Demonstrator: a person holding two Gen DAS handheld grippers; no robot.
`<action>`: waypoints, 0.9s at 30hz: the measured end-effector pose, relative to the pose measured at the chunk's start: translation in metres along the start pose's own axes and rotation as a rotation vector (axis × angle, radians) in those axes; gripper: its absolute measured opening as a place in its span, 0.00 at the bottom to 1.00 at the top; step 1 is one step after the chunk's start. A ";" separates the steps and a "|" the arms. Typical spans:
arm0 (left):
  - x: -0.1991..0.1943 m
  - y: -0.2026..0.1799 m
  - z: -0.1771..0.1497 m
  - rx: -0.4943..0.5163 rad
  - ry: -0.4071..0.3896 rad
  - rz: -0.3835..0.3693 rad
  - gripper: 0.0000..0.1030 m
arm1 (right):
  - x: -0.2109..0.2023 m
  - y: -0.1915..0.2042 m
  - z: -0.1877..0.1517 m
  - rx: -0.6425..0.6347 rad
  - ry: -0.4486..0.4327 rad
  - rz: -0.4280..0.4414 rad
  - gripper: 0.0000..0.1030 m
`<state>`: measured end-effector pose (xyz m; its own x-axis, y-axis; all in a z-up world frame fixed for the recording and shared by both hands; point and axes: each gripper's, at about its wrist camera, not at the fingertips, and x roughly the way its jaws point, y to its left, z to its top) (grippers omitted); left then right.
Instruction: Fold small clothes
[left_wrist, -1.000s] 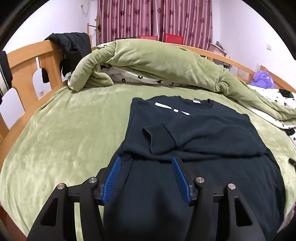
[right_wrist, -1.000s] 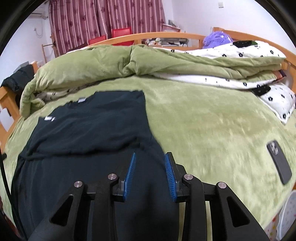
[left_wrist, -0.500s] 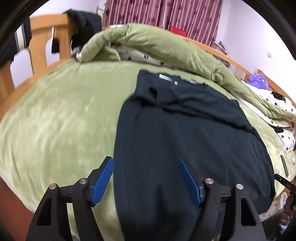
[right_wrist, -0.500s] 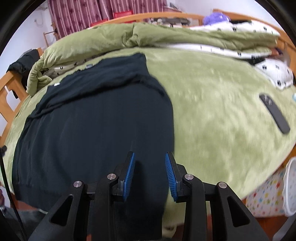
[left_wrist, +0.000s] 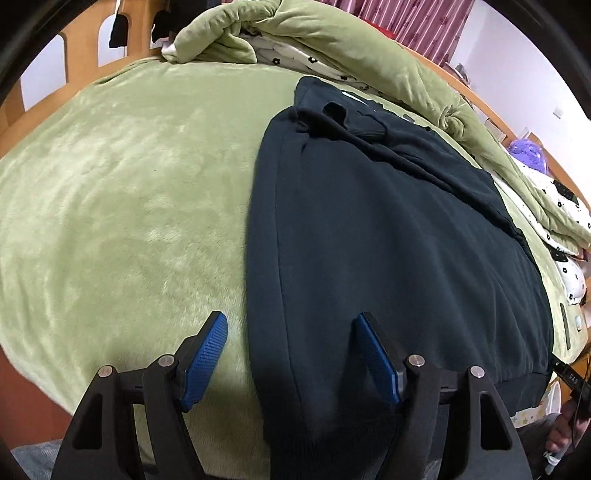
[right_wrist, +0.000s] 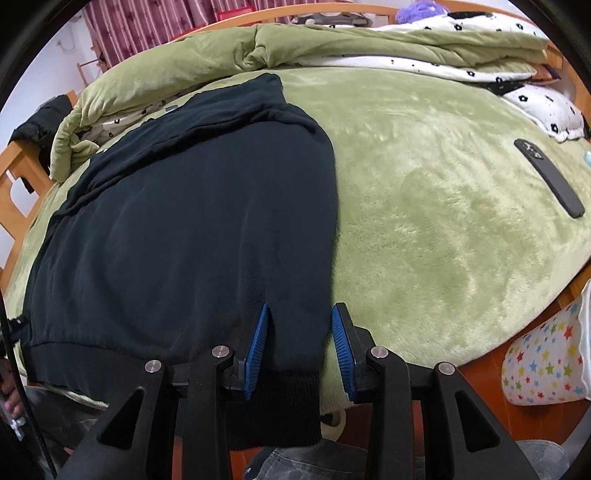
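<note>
One dark sweatshirt (left_wrist: 388, 240) is lying flat on the green bed (left_wrist: 122, 192), hem hanging off the near edge. Two tongs are on it: left tongs (left_wrist: 291, 354) spread wide over its left hem corner, right tongs (right_wrist: 299, 347) partly open over the right one, neither gripping. One phone (right_wrist: 550, 177) sits near the bed's right edge.

White marks on dark sweatshirt (left_wrist: 388, 229), no text readable

My blue finger pads (left_wrist: 201, 360) frame a dark navy sweatshirt (left_wrist: 388, 240) on a plush green blanket (left_wrist: 129, 203); white flower-dotted bedding (right_wrist: 480, 70), maroon striped curtains (right_wrist: 147, 22) behind.
</note>
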<state>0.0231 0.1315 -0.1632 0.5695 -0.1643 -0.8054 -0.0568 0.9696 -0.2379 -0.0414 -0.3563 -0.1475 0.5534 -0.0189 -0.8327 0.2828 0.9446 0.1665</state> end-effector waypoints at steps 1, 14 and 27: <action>0.001 -0.002 0.001 0.004 0.000 -0.004 0.67 | 0.001 0.000 0.001 0.005 0.000 0.001 0.34; 0.012 -0.007 0.016 -0.002 0.020 -0.078 0.65 | 0.018 -0.003 0.022 0.095 -0.004 0.063 0.34; -0.023 0.007 -0.038 0.004 0.057 -0.212 0.58 | -0.019 -0.002 -0.014 0.074 0.009 0.080 0.35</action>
<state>-0.0214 0.1351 -0.1669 0.5214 -0.3745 -0.7667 0.0625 0.9129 -0.4034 -0.0629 -0.3533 -0.1396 0.5693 0.0592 -0.8200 0.2954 0.9161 0.2712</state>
